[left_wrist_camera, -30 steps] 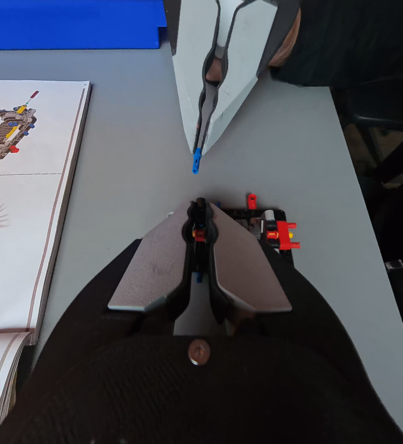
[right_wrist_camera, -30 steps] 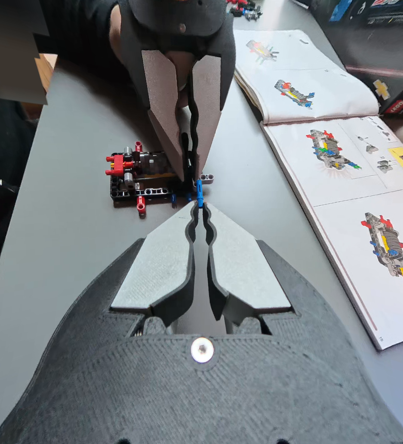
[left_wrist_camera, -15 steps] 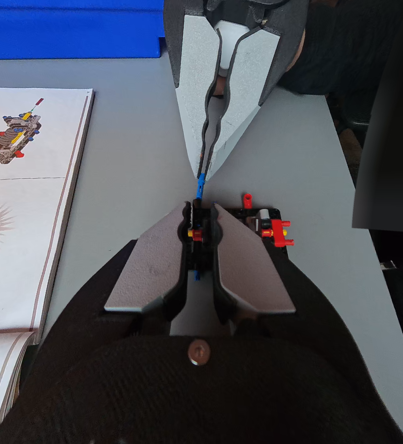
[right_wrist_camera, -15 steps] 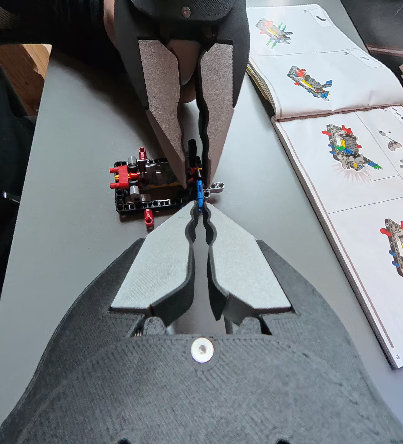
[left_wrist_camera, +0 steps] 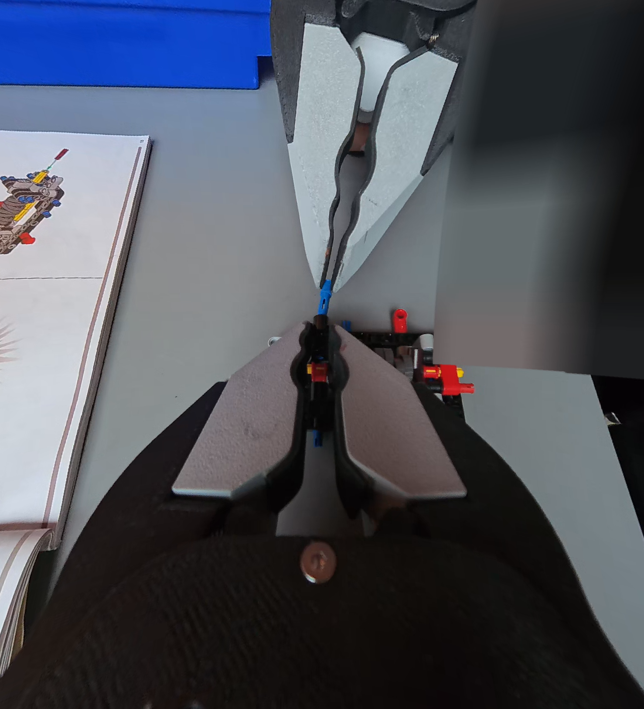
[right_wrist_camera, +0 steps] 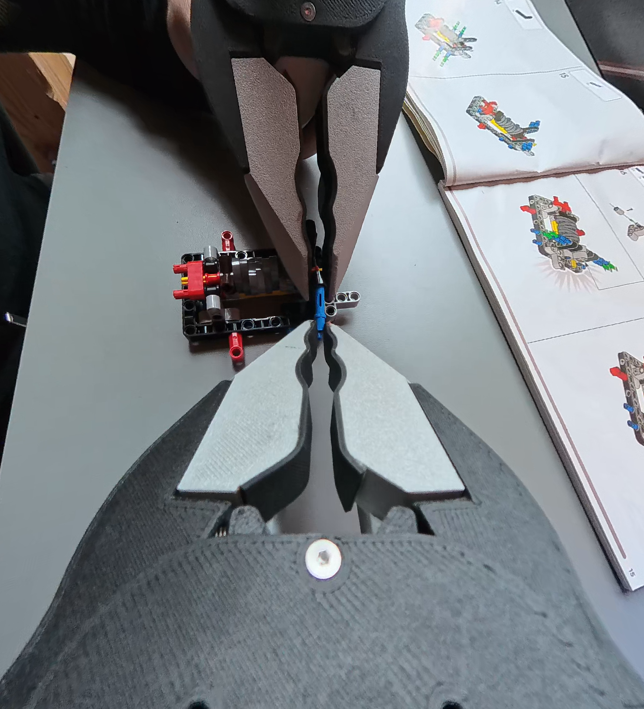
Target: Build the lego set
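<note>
Pin (right_wrist_camera: 319,303) between right tool (right_wrist_camera: 319,333) tips

- Table (right_wrist_camera: 113,383): plain mid grey, no pattern.
- Pin (right_wrist_camera: 319,303): bright blue.
- Lego frame (right_wrist_camera: 236,326): black with rows of round holes; dark grey ribbed drum inside; red block with a yellow tip; red pegs; pale grey sleeves.
- Small beam (right_wrist_camera: 345,297): light grey, holed.
- Left gripper (left_wrist_camera: 320,330): brownish-grey finger faces, black edging, black ribbed body.
- Right gripper (right_wrist_camera: 318,332): pale grey finger faces, black edging, dark grey ribbed body.
- Booklet (right_wrist_camera: 581,307): white pages, brown margin line, multicoloured model drawings, one yellow panel.
- Bin (left_wrist_camera: 113,42): saturated blue.
- Box (right_wrist_camera: 639,57): black, with a yellow emblem.
</note>
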A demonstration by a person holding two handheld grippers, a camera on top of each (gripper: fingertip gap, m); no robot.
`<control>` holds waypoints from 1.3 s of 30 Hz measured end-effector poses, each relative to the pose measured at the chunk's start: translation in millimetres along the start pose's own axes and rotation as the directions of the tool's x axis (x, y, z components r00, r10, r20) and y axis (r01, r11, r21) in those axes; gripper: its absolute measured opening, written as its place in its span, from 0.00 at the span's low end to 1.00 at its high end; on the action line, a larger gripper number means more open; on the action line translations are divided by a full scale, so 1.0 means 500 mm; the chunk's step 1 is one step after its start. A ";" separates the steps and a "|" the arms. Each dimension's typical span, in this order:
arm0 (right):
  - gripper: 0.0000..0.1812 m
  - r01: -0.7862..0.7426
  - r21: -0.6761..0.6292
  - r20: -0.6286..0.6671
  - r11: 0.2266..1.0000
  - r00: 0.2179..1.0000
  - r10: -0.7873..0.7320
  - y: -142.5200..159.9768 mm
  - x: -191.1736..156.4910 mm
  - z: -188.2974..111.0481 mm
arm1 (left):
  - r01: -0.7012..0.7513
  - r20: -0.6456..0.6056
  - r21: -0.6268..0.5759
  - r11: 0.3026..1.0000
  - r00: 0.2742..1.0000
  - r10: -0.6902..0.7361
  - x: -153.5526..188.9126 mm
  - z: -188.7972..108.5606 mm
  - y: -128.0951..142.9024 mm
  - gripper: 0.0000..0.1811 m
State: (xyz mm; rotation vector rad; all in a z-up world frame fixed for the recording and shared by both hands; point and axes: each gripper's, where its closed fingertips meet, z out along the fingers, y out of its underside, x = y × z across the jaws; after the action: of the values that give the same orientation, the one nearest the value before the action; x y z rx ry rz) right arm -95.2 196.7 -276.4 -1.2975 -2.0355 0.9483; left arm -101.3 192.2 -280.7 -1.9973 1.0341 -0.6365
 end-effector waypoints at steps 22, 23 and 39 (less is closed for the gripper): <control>0.00 0.162 -0.071 0.068 0.984 0.985 -0.157 -0.015 0.004 -0.003 | -0.015 -0.008 -0.046 0.999 1.000 0.015 0.000 -0.002 0.005 0.03; 0.00 0.148 -0.058 0.074 0.987 0.987 -0.143 -0.017 0.004 -0.004 | -0.017 -0.008 -0.048 0.999 1.000 0.016 -0.001 -0.002 0.005 0.03; 0.00 0.130 -0.024 0.077 0.991 0.989 -0.128 -0.002 0.006 0.011 | -0.007 -0.012 -0.041 0.999 1.000 0.007 -0.004 -0.003 0.005 0.03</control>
State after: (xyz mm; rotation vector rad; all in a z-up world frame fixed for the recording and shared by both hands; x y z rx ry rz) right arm -100.9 197.7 -278.8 -1.1453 -2.1696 0.9236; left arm -104.5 192.3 -282.1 -2.0264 1.0682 -0.6287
